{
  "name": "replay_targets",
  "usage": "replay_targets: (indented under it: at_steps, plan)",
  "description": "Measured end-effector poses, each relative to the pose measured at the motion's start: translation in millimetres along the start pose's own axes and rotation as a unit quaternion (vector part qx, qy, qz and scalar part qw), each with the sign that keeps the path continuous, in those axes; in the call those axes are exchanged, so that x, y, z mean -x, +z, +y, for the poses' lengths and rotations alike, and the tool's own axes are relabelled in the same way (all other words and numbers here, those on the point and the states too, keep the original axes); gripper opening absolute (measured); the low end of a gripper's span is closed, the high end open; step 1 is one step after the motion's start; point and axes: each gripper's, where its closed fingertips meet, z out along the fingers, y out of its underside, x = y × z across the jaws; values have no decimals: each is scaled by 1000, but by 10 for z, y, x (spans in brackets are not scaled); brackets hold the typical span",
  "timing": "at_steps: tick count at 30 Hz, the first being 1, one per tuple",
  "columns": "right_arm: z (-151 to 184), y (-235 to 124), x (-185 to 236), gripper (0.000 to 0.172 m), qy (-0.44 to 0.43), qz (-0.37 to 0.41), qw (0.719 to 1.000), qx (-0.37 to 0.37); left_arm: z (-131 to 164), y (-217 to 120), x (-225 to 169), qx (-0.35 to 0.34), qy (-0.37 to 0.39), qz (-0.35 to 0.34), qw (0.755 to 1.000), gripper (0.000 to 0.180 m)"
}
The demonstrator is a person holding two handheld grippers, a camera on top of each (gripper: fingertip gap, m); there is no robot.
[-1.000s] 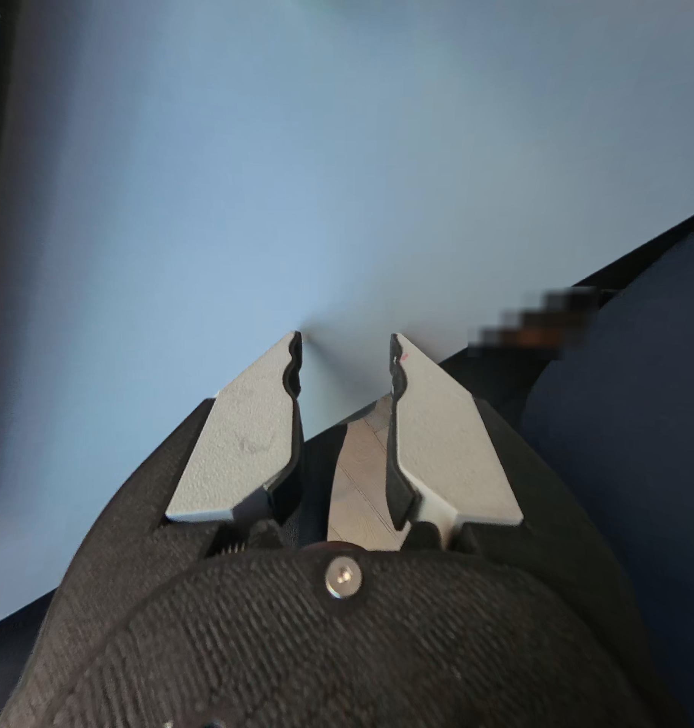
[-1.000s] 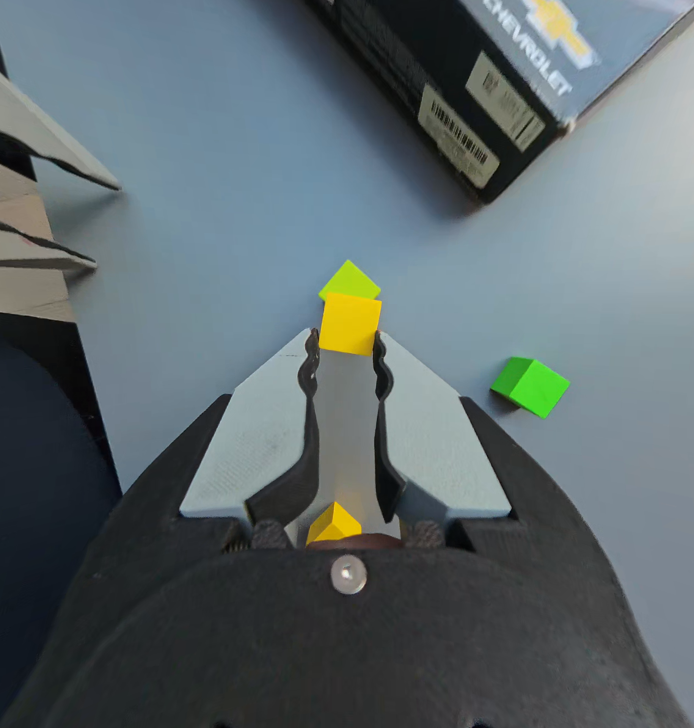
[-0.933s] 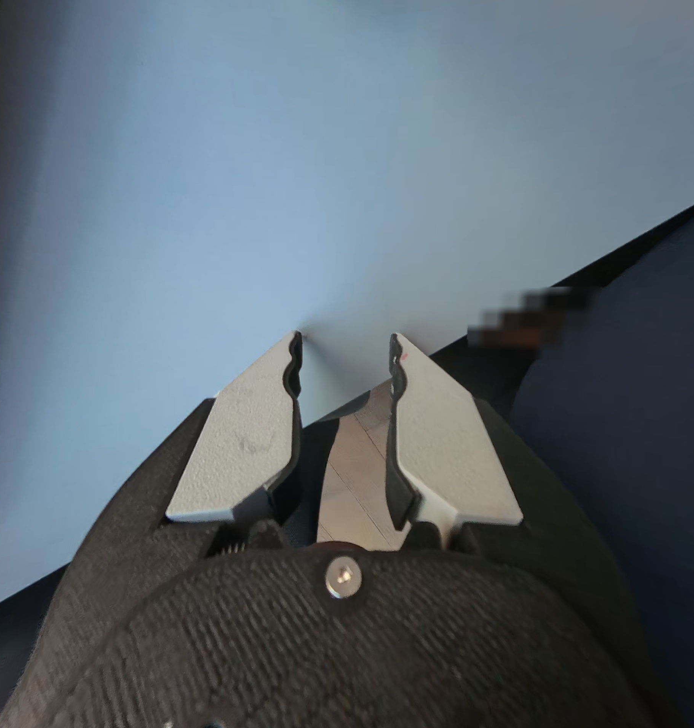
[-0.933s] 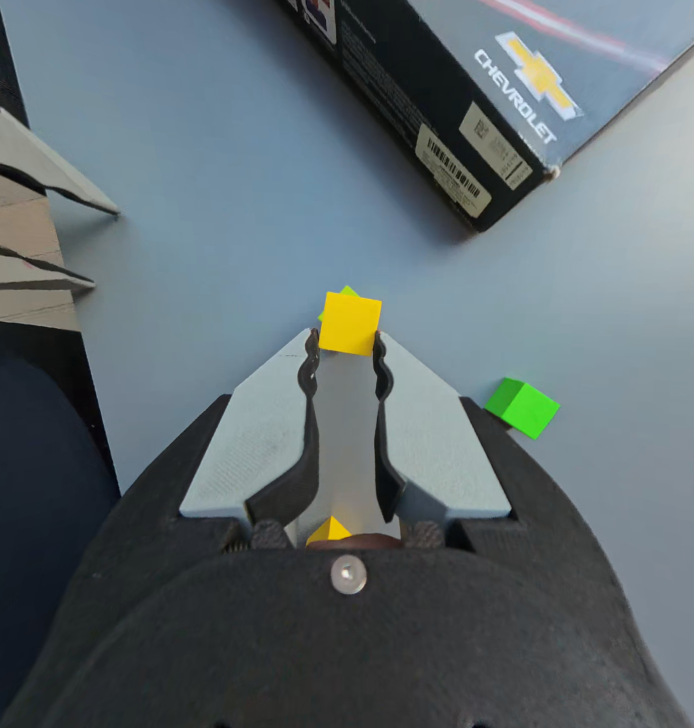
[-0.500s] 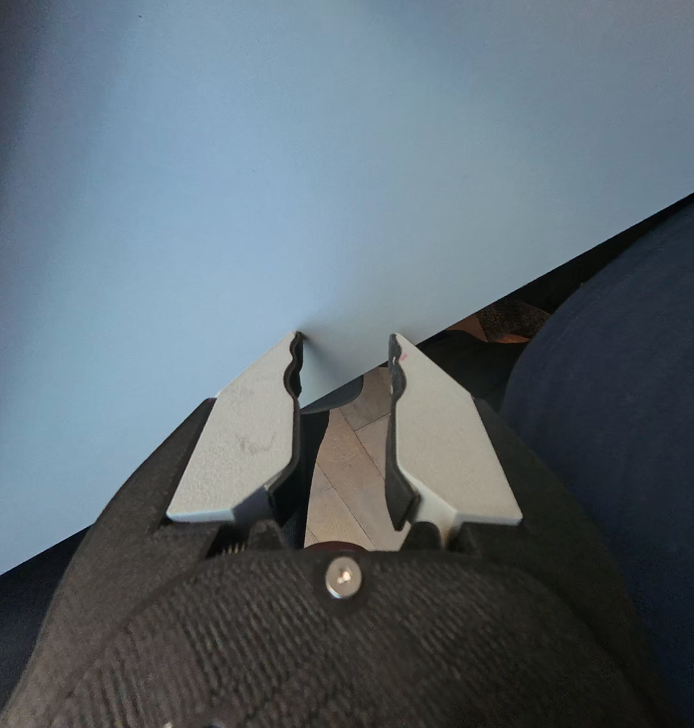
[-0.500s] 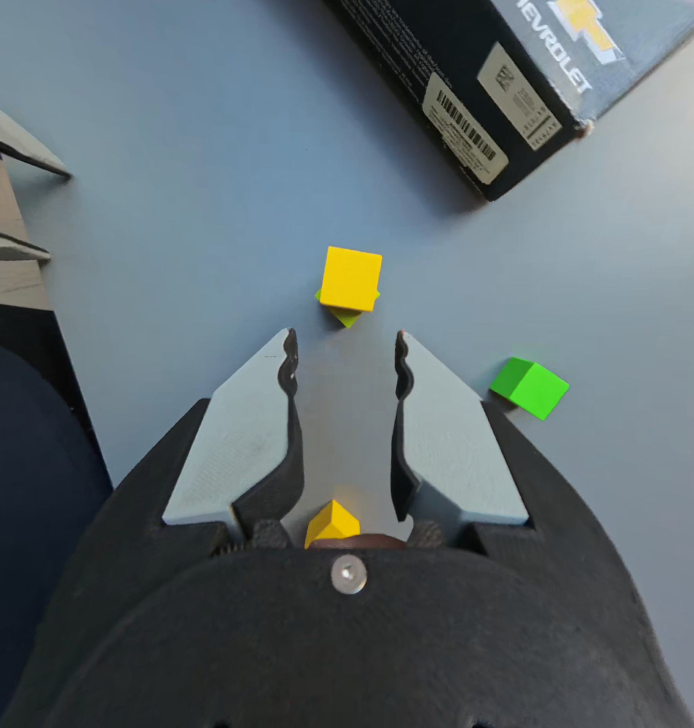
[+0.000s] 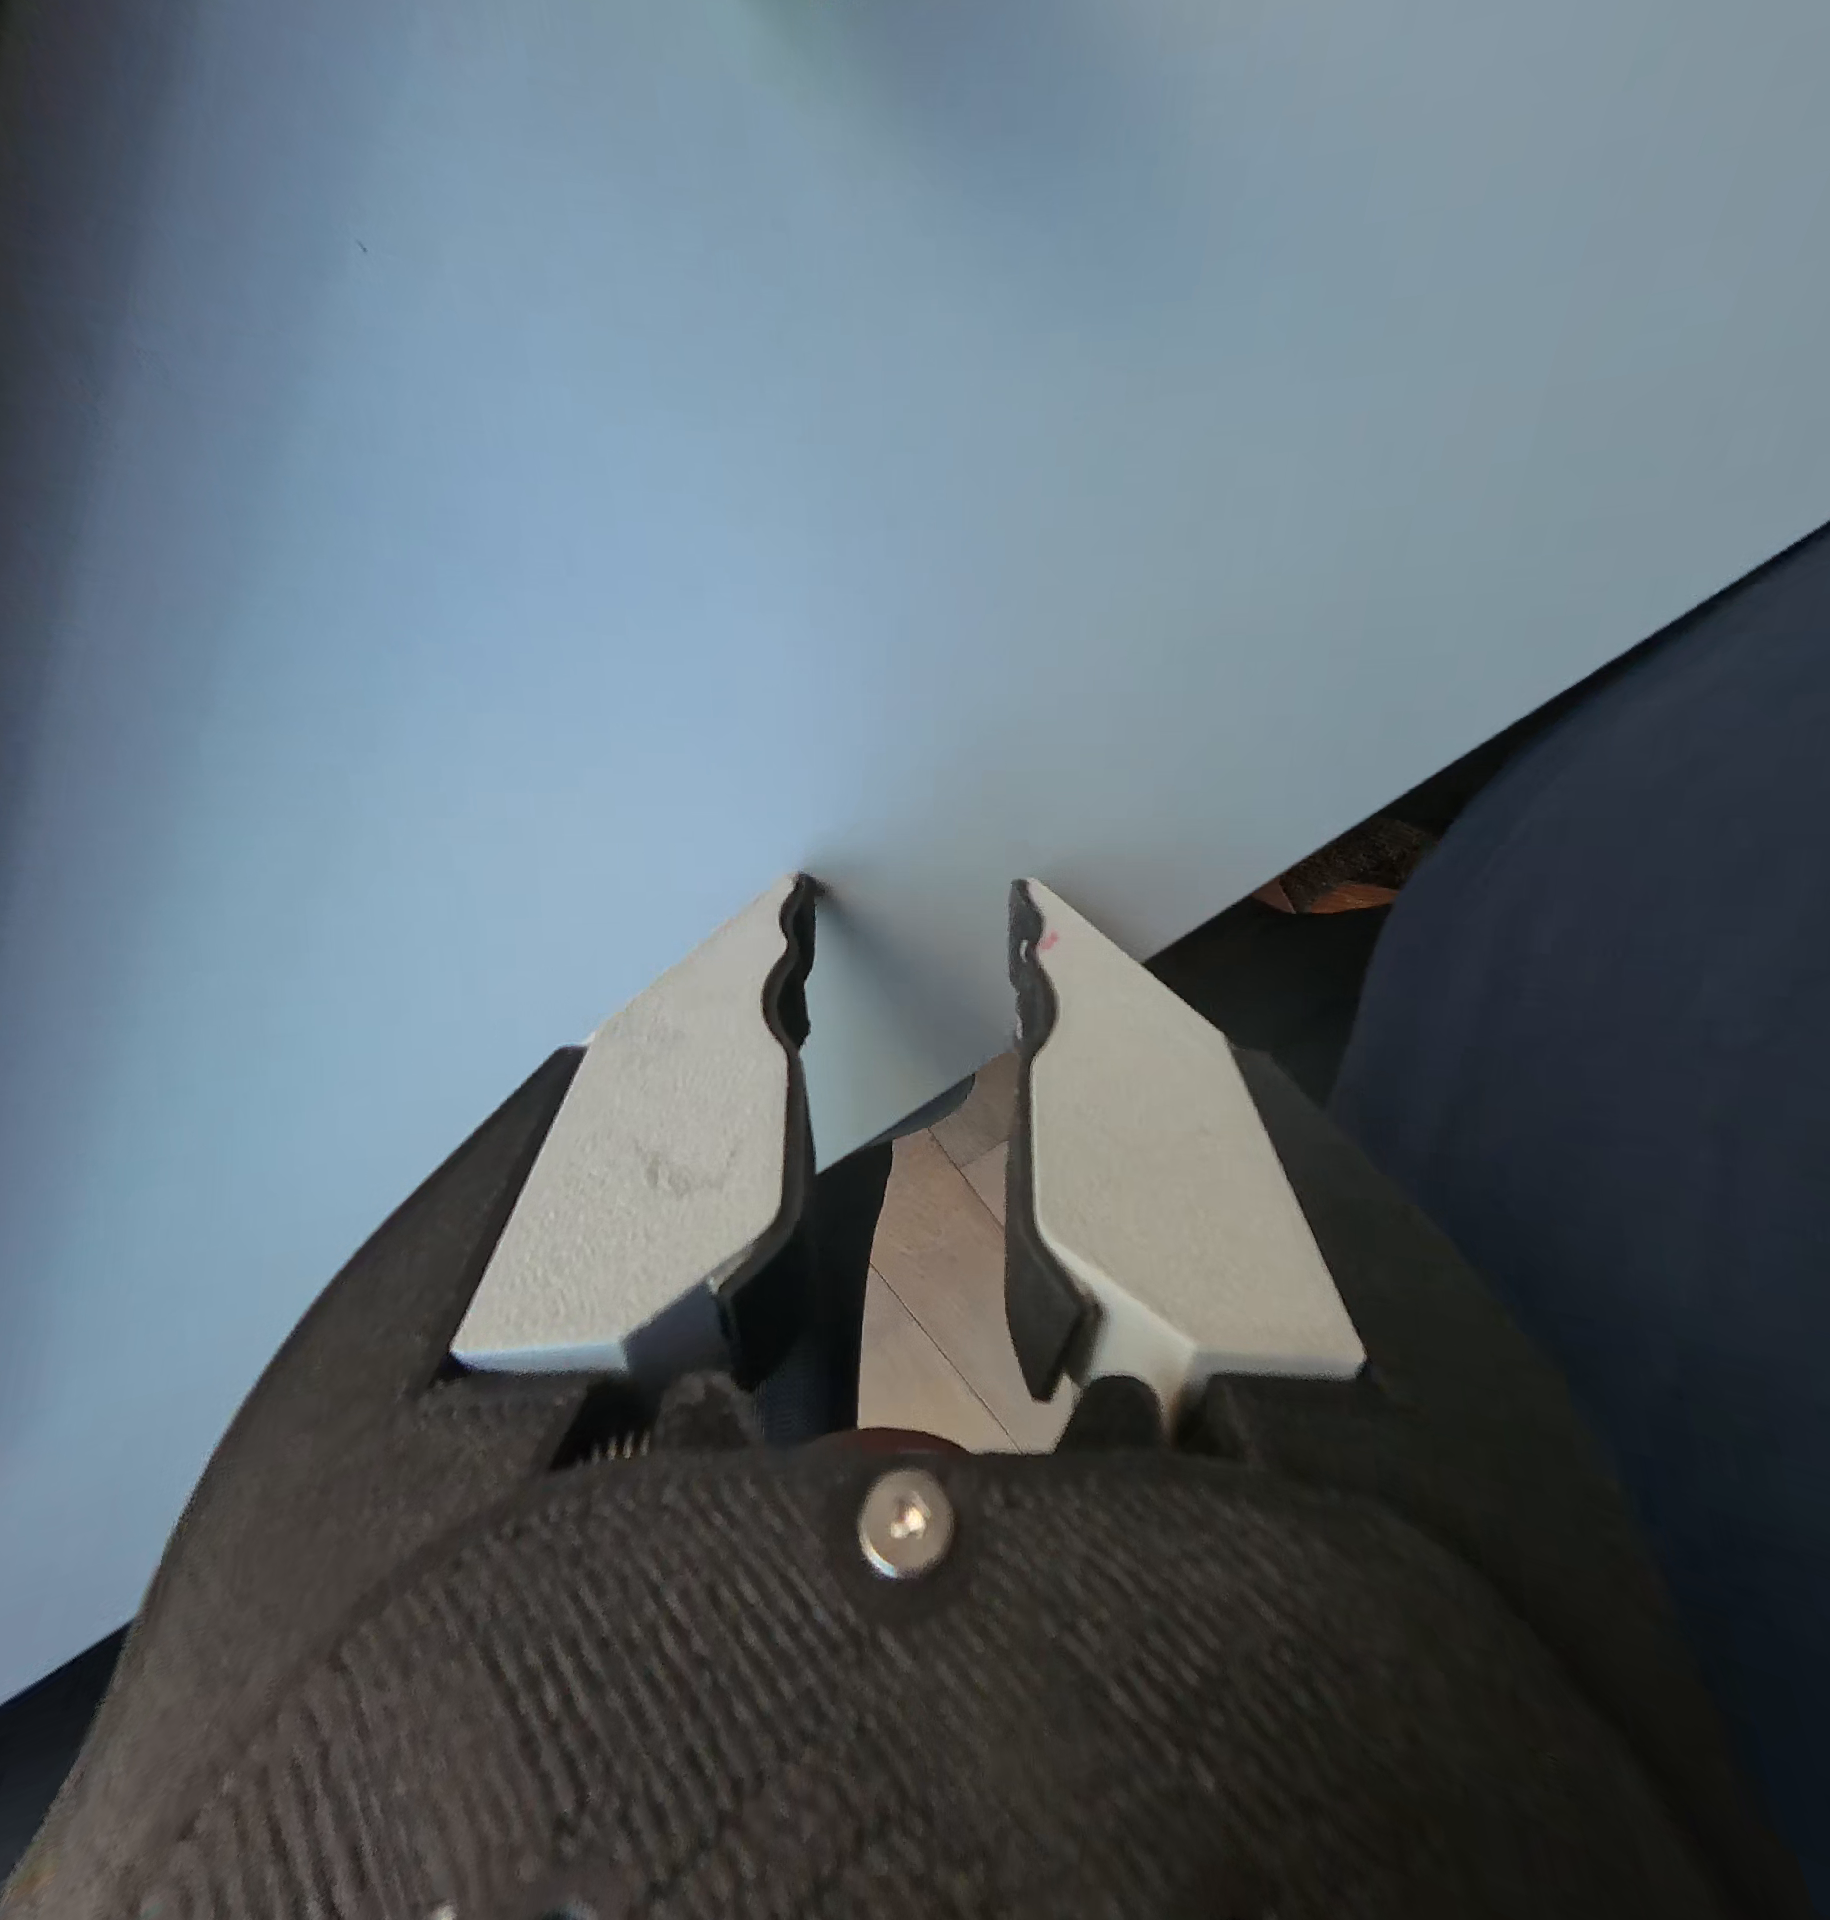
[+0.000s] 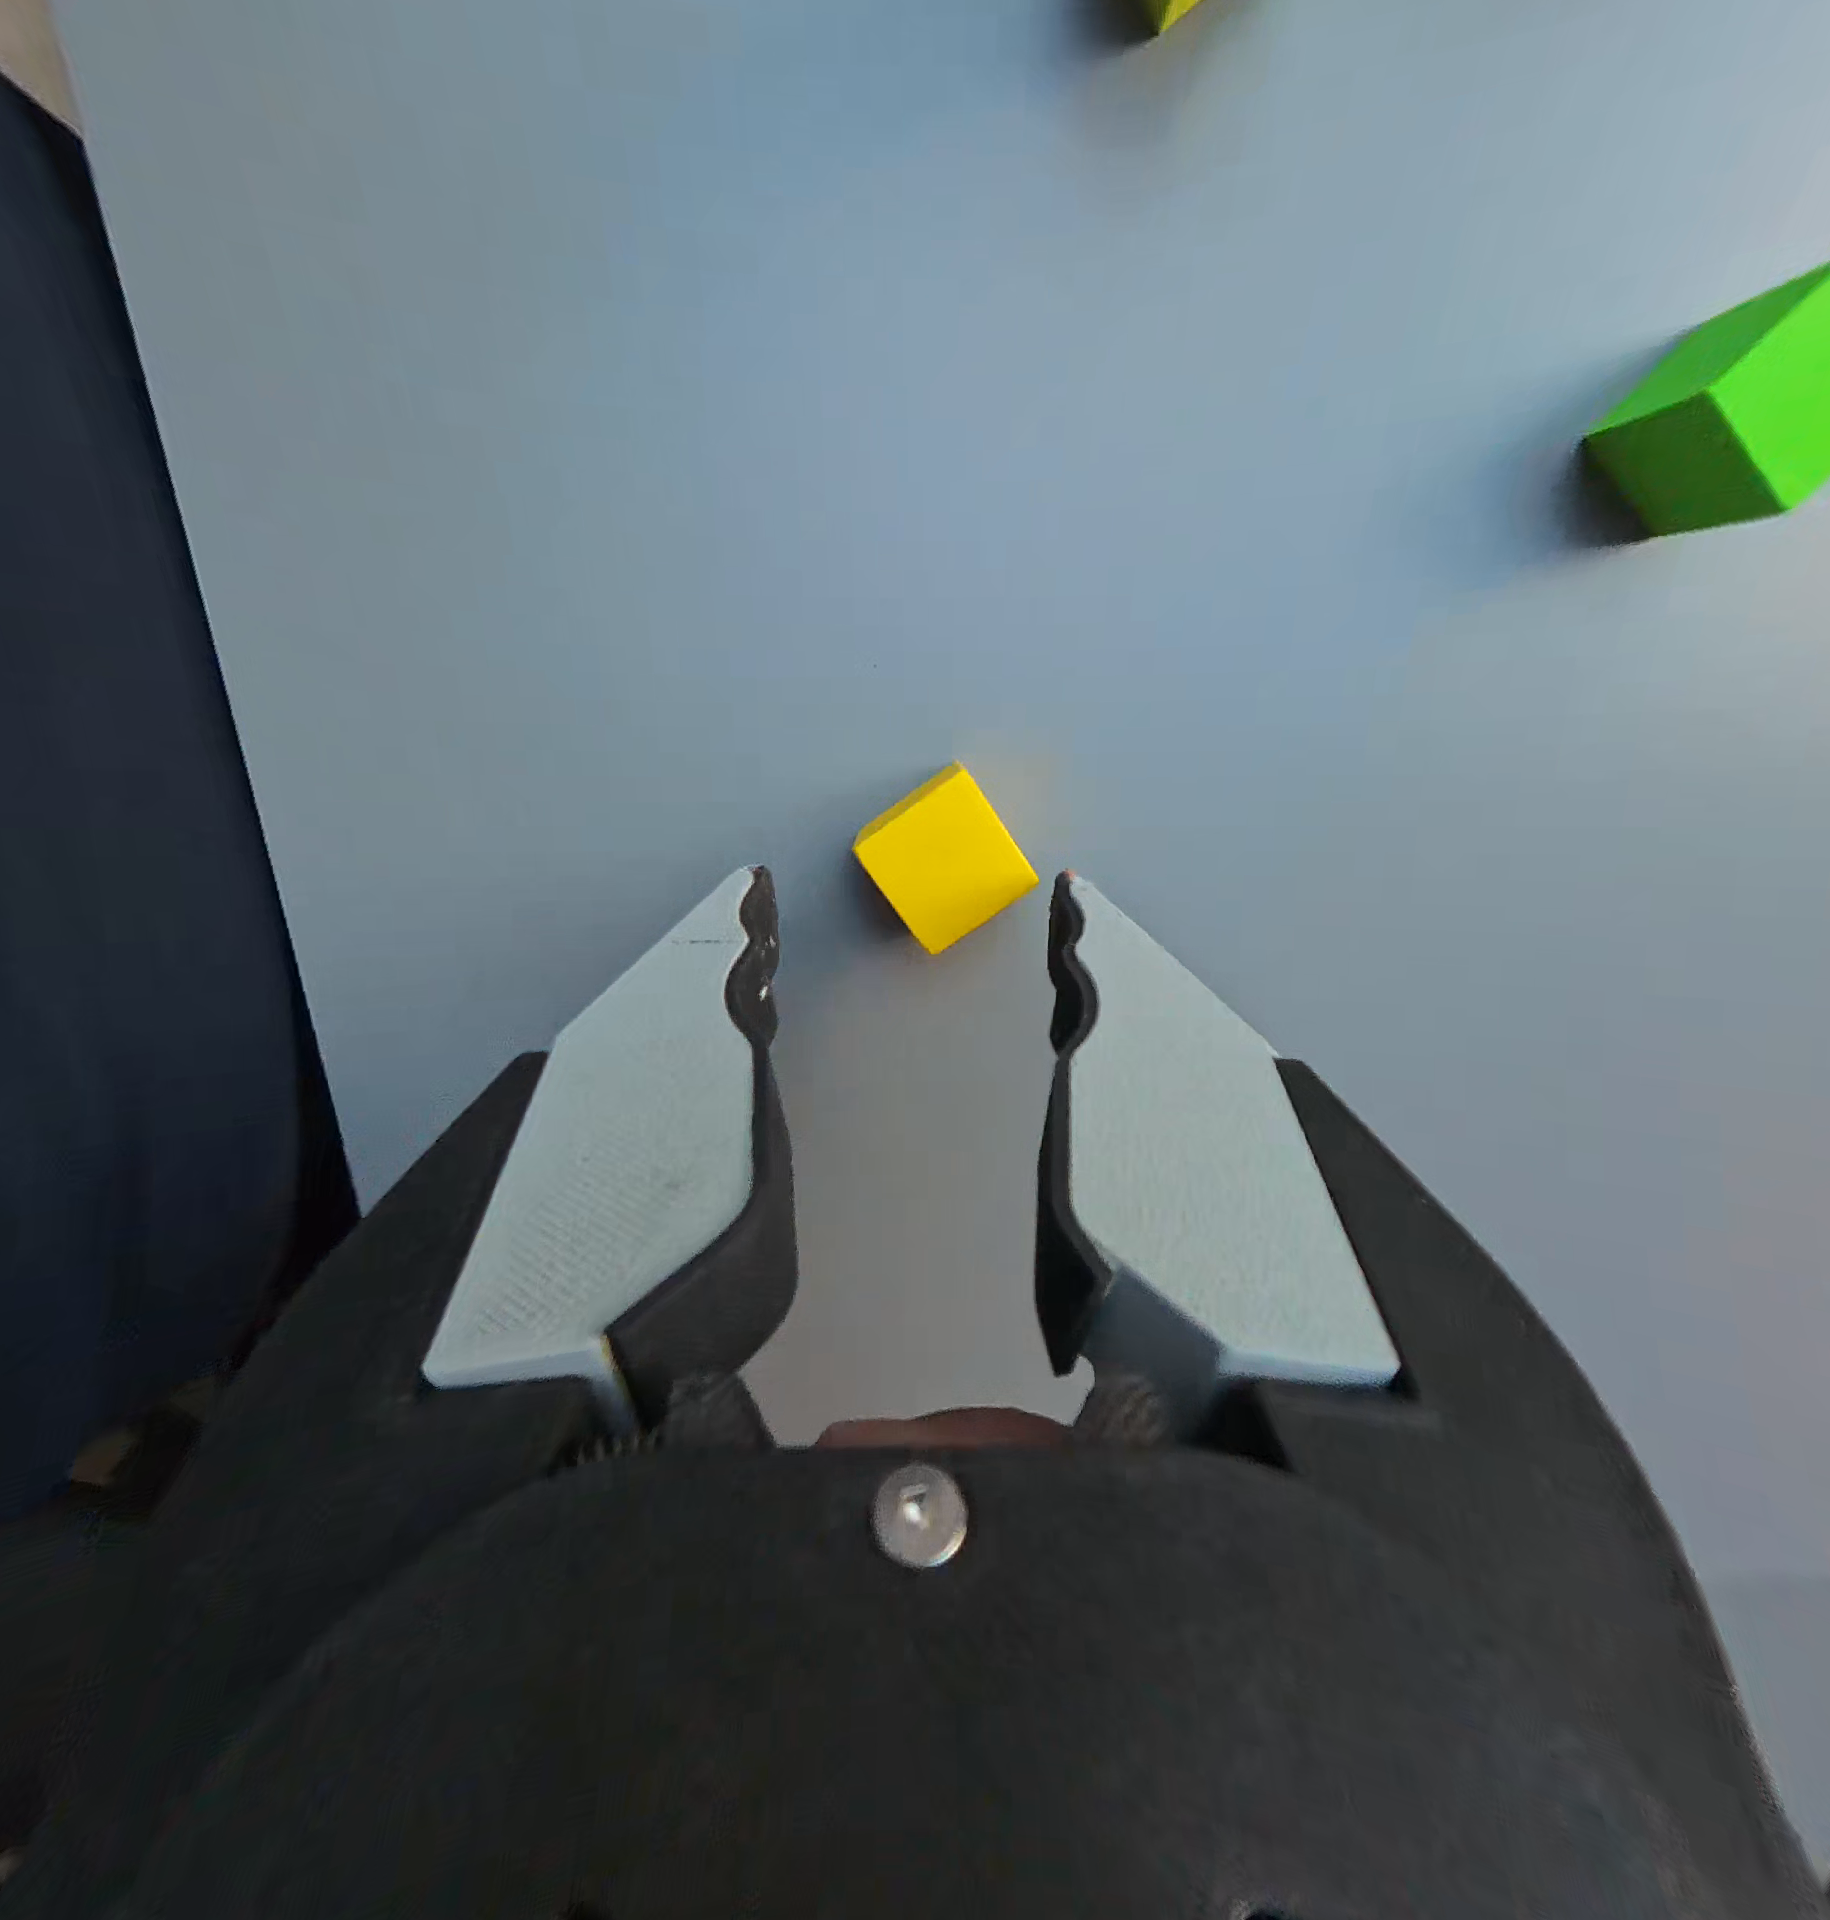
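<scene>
In the right wrist view, my right gripper (image 8: 909,876) is open just above the blue-grey table (image 8: 578,416). A small yellow cube (image 8: 944,857) lies on the table between and just ahead of its fingertips (image 8: 755,914). There is a gap on both sides, so neither pad touches it. In the left wrist view, my left gripper (image 7: 913,888) is open with nothing between its pads, and hovers over the table (image 7: 682,416) near its edge.
A bright green cube (image 8: 1742,405) lies to the right. A yellow-green cube (image 8: 1160,10) is cut off by the top edge. A person's dark blue clothing is at the left (image 8: 80,831) and, in the left wrist view, at the right (image 7: 1617,1143), beyond the table edge. My hands' fingertips stand some 25 cm from each other. About 12 cm separates my right fingertips from the bright green cube (image 8: 1742,405).
My right gripper opened and left a yellow cube on the yellow-green cube. It then drew back to a second yellow cube that lay under it. My left gripper's jaws narrowed slightly.
</scene>
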Motion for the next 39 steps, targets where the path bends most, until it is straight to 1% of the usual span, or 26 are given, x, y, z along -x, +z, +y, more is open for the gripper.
replay_targets:
  at_steps: [2,4,7,10,14,18,22,27,29,32,39]
  plan:
    - [28,86,-2,45,-28,-2,999,23,-30,13,3,1,5,1,1000,35]
    - [80,155,-41,30,-53,4,997,50,-53,21,5,4,8,2,1000,35]
    - [12,147,-74,26,-49,2,997,52,-69,26,4,2,5,2,1000,36]
    - [-248,36,-104,25,-8,-2,1000,6,-72,28,1,-7,-1,0,1000,37]
    - [-751,-190,-239,25,47,-8,998,-52,-80,30,-1,-16,-7,-4,1000,37]
    - [-1226,-283,-391,25,57,-4,996,-66,-97,34,-1,-24,-12,-3,1000,37]
    - [-1474,-186,-464,25,52,0,997,-55,-99,32,-10,-30,-16,3,999,39]
    - [-1500,2,-484,25,60,-1,998,-29,-86,28,-28,-35,-14,4,999,41]
    - [-1530,40,-469,25,65,-6,997,-37,-84,28,-33,-36,-11,6,999,42]
    - [-1497,89,-465,25,72,-4,997,-28,-83,26,-37,-40,-8,8,999,42]
    - [-1535,15,-408,24,77,1,996,-49,-79,25,-25,-50,8,12,999,40]
